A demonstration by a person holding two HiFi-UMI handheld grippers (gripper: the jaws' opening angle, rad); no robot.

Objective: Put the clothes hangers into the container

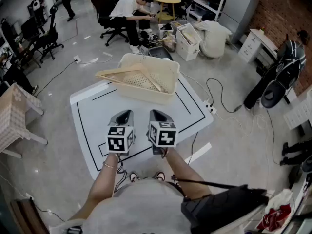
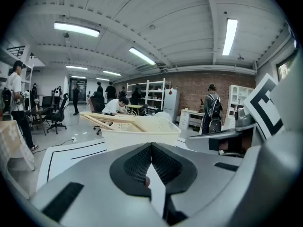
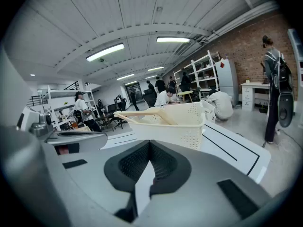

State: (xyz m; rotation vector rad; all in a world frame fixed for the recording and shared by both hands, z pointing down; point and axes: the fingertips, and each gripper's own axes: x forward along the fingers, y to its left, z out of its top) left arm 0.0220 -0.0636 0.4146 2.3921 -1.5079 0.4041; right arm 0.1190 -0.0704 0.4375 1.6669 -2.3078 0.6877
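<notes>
A cream perforated basket (image 1: 168, 72) stands at the far side of a white floor mat (image 1: 92, 108). Wooden clothes hangers (image 1: 127, 74) lie in it, one end sticking out over the left rim. Both grippers hover side by side above the mat, short of the basket. My left gripper (image 1: 125, 113) is shut with nothing in it, and my right gripper (image 1: 155, 112) is shut and empty too. The left gripper view has the closed left gripper (image 2: 151, 146) under the basket (image 2: 142, 132) and hangers (image 2: 111, 119). Straight ahead of the closed right gripper (image 3: 150, 144), the right gripper view shows the basket (image 3: 182, 129) and a hanger (image 3: 144, 113).
A cable and power strip (image 1: 211, 108) lie off the mat's right corner. A seated person (image 1: 130, 9), office chairs (image 1: 46, 38) and white bins (image 1: 187, 40) are behind the basket. Another person (image 1: 282, 67) stands at the right. A checked table (image 1: 12, 118) is at the left.
</notes>
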